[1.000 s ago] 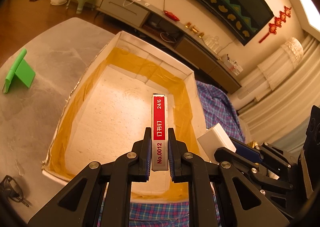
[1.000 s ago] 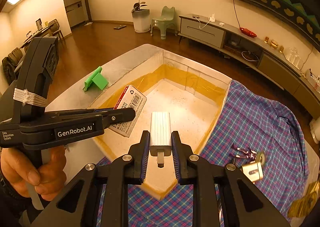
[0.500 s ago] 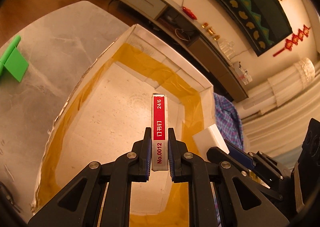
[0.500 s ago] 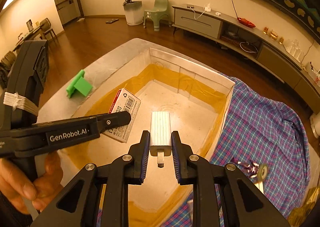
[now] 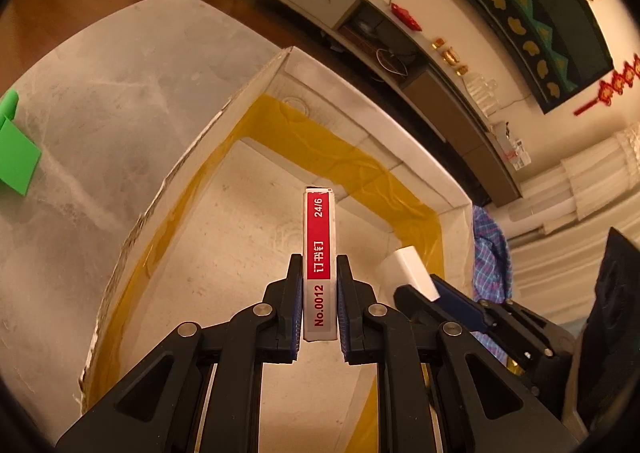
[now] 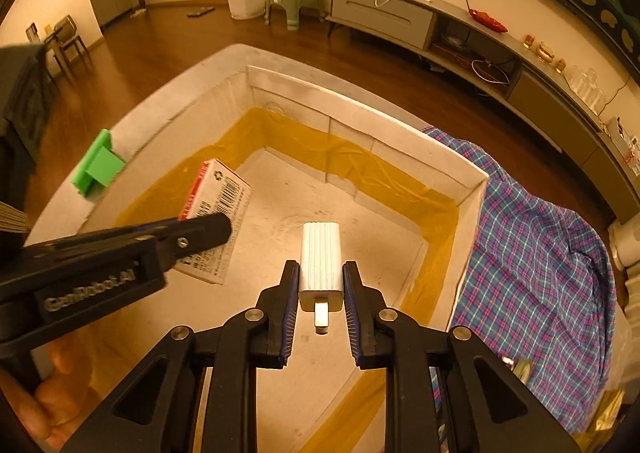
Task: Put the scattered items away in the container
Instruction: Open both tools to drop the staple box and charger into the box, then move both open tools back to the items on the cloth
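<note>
Over the box [image 6: 472, 181] both claws hang loaded: the left claw [image 5: 319, 305] is clamped on a staple box [image 5: 319, 253], the right claw [image 6: 321, 293] on a white charger [image 6: 321, 265]. Best lower each near the bare floor, well apart, before letting go. Readable: "No.0012", "24/6", and "GenRobot.AI".

Left gripper [image 5: 319, 305] fingers [image 5: 294, 301] clamp a staple box [image 5: 319, 265] above the foam container [image 5: 416, 173].
</note>
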Demonstrator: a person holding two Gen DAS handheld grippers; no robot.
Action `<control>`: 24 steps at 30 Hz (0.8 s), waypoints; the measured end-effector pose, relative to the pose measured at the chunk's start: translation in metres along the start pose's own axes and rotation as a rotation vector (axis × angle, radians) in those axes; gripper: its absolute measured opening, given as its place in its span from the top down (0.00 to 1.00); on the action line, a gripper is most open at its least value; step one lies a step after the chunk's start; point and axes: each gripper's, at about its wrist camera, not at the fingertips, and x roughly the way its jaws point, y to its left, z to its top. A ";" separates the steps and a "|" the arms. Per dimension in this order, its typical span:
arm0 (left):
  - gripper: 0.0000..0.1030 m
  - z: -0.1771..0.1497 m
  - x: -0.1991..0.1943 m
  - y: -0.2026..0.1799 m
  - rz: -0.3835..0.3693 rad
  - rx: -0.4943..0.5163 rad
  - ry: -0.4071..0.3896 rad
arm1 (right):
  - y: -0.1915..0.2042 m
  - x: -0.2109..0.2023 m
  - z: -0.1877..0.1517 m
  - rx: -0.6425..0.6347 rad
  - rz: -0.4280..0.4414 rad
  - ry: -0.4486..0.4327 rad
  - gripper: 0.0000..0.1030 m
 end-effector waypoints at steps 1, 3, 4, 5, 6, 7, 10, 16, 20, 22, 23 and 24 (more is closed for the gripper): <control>0.85 0.002 0.001 -0.001 0.000 -0.004 0.001 | -0.001 0.003 0.003 -0.004 -0.006 0.006 0.78; 0.85 0.009 0.007 -0.003 -0.004 0.004 0.011 | -0.002 0.010 0.009 -0.012 -0.024 0.018 0.78; 0.85 0.012 0.010 -0.003 0.004 0.002 0.012 | -0.003 0.013 0.012 -0.015 -0.033 0.023 0.78; 0.85 0.015 0.013 -0.003 0.008 -0.001 0.010 | -0.003 0.016 0.015 -0.016 -0.041 0.027 0.78; 0.85 0.018 0.016 -0.003 0.008 0.003 0.010 | -0.004 0.019 0.017 -0.016 -0.047 0.032 0.78; 0.78 0.021 0.019 -0.005 0.006 0.011 0.012 | -0.005 0.022 0.019 -0.015 -0.050 0.037 0.77; 0.46 0.024 0.019 -0.003 -0.006 0.005 0.027 | -0.009 0.022 0.020 0.008 -0.074 0.019 0.71; 0.46 0.015 -0.014 0.007 -0.073 -0.031 0.011 | -0.015 -0.014 -0.005 0.073 0.021 -0.060 0.62; 0.46 -0.010 -0.048 0.005 -0.073 0.020 -0.027 | -0.004 -0.055 -0.047 0.082 0.122 -0.122 0.45; 0.46 -0.028 -0.063 0.007 -0.090 0.042 -0.029 | 0.008 -0.078 -0.072 0.066 0.212 -0.150 0.44; 0.46 -0.035 -0.071 0.010 -0.087 0.044 -0.035 | 0.014 -0.087 -0.081 0.054 0.250 -0.164 0.42; 0.46 -0.043 -0.079 0.014 -0.077 0.043 -0.046 | 0.022 -0.097 -0.092 0.023 0.298 -0.178 0.41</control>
